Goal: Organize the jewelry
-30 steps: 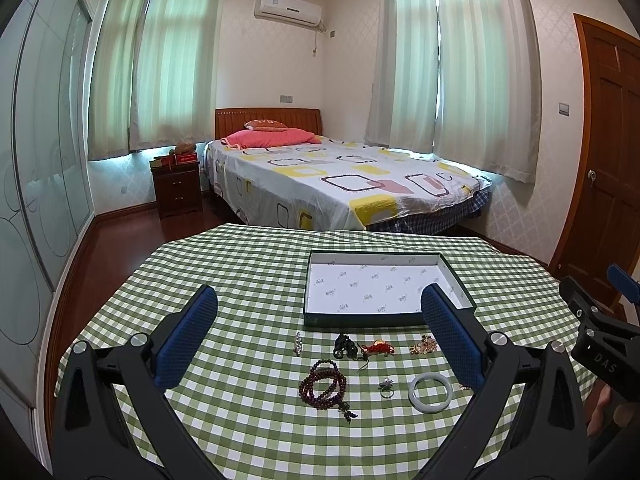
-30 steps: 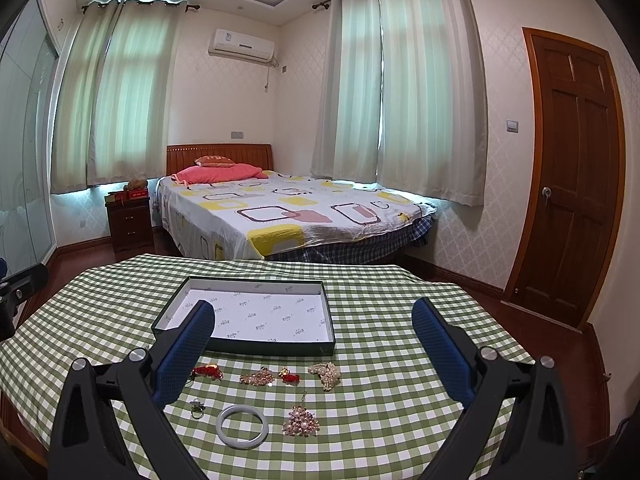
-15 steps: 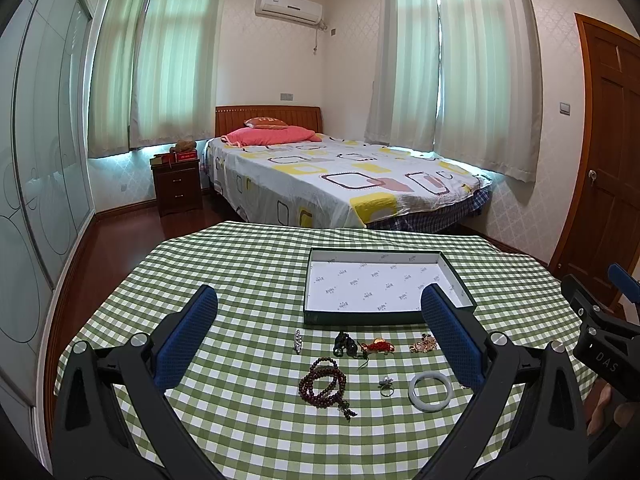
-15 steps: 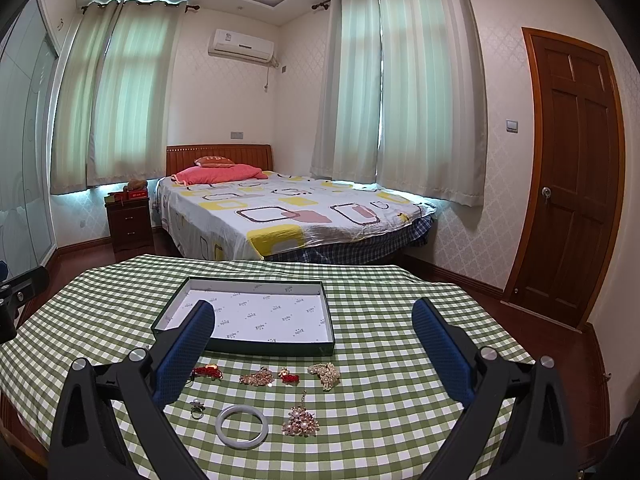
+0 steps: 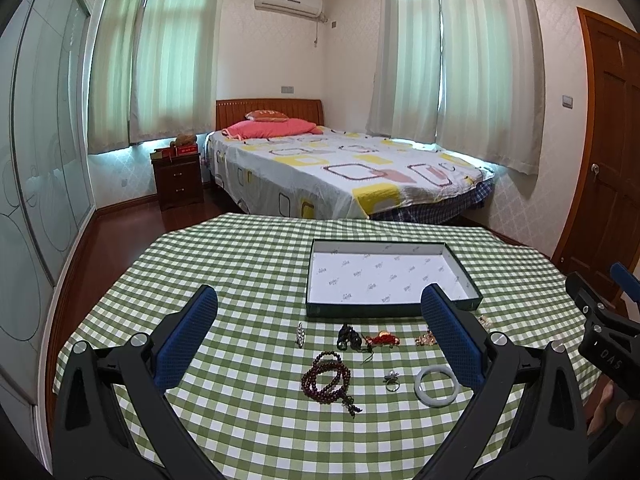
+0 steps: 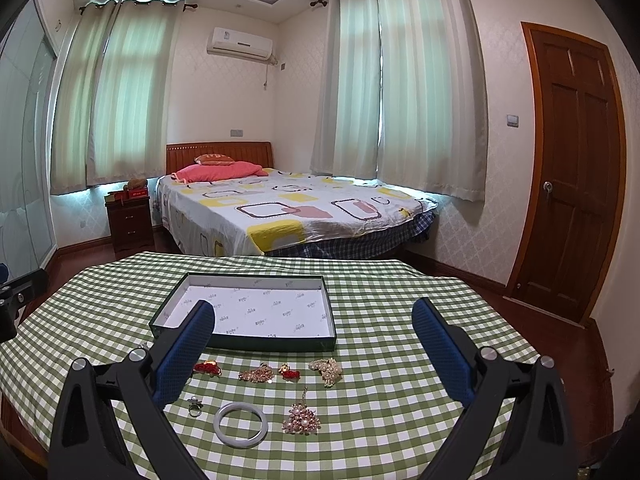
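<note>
An empty dark green box (image 5: 390,310) with a white lining stands on the checked table; it also shows in the right wrist view (image 6: 244,342). In front of it lie a brown bead bracelet (image 5: 327,377), a white bangle (image 5: 436,385) (image 6: 240,424), a ring (image 5: 392,380) (image 6: 195,405), a red charm (image 5: 382,338) (image 6: 207,368), a dark pendant (image 5: 347,336), a silver pin (image 5: 300,334), gold brooches (image 6: 257,374) (image 6: 326,369) and a pearl brooch (image 6: 301,421). My left gripper (image 5: 318,334) and right gripper (image 6: 312,340) are both open and empty, above the jewelry.
The round table (image 5: 240,280) has a green checked cloth. A bed (image 5: 340,172) stands behind it, a nightstand (image 5: 178,180) to the left, a wooden door (image 6: 572,168) on the right. The right gripper's body (image 5: 600,332) shows at the left wrist view's right edge.
</note>
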Available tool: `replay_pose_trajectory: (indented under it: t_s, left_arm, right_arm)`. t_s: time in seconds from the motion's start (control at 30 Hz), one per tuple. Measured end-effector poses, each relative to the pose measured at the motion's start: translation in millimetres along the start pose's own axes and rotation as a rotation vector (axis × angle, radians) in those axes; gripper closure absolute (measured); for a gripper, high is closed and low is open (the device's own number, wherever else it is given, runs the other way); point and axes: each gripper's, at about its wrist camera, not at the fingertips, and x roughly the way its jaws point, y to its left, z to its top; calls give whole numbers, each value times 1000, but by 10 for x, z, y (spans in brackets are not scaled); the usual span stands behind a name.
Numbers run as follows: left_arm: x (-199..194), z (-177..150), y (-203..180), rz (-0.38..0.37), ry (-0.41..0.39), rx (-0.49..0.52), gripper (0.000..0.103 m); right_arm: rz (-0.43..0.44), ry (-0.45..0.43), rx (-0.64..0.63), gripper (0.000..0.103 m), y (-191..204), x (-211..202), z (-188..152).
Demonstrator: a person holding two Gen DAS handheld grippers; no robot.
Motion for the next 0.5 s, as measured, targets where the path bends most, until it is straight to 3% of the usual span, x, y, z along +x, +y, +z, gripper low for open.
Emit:
replay_pose_trajectory:
  t_s: [0.2,0.5]
  left_arm:
    - [270,-182,31,15,39,9,4]
    - [883,-679,98,27,162,20,4]
  right_arm:
    - [6,3,-4,7,-46,228,-280]
    - [31,165,-14,7,-93,778,-820]
